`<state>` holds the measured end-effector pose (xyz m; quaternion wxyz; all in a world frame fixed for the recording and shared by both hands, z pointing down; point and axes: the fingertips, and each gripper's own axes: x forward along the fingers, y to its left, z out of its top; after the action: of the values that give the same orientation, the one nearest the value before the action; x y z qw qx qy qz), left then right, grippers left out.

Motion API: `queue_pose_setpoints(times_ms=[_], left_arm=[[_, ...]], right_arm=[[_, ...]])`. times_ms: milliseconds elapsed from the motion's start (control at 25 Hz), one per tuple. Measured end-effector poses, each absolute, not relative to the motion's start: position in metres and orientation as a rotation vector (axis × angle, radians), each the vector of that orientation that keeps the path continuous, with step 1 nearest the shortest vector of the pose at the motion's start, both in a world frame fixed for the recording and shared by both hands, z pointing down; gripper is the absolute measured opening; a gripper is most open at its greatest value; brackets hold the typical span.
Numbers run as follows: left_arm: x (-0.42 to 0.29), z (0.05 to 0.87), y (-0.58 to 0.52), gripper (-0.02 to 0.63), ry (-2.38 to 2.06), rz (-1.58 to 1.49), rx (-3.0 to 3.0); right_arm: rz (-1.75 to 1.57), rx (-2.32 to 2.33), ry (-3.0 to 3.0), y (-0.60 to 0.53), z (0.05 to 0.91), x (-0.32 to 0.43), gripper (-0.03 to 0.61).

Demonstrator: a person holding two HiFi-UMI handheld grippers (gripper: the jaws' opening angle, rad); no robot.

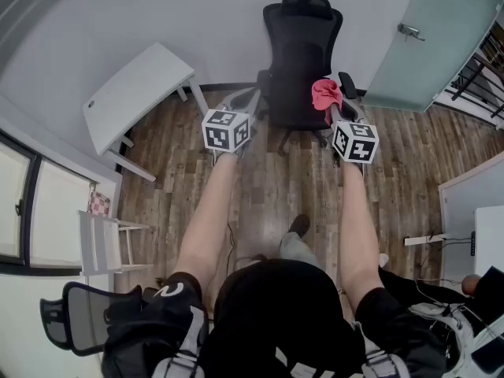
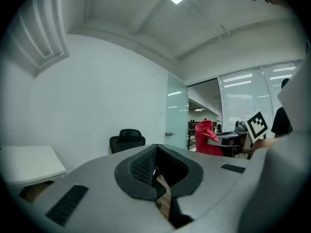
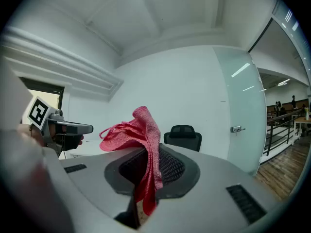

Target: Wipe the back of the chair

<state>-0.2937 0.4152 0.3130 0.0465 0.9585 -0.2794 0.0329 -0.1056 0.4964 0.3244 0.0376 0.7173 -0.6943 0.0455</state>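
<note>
wood floor (image 1: 268,191) | chair (image 1: 299,69) ahead | right tool (image 3: 147,165) grips red cloth (image 3: 142,127)

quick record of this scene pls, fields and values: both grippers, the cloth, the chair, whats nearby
left gripper: jaws together, nothing between them
right gripper: shut on the red cloth
cloth: bunched, sticks up above the jaws
chair: black office chair, upright, ahead of both grippers, by the white wall
contact: cloth apart from the chair, wiping not yet begun
nearby: white table to the left, glass door to the right
</note>
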Motion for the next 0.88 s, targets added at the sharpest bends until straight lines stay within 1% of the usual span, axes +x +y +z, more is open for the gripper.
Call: queue_pose_setpoints(times_ms=[240, 480, 880], left_arm=[[-0.250, 0.313, 0.365, 0.025, -0.862, 0.119, 2.918], [-0.185, 0.312, 0.324, 0.025, -0.864, 0.146, 2.928], [-0.116, 0.334, 0.292, 0.025, -0.886, 0.165, 2.883]], right_arm=[[0.152, 2.181, -2.137, 0.449, 0.329, -0.063, 0.063], [0.193, 2.161, -2.153, 0.403, 0.339, 0.000, 0.063], [0.265, 2.125, -2.192, 0.364, 0.358, 0.073, 0.063]])
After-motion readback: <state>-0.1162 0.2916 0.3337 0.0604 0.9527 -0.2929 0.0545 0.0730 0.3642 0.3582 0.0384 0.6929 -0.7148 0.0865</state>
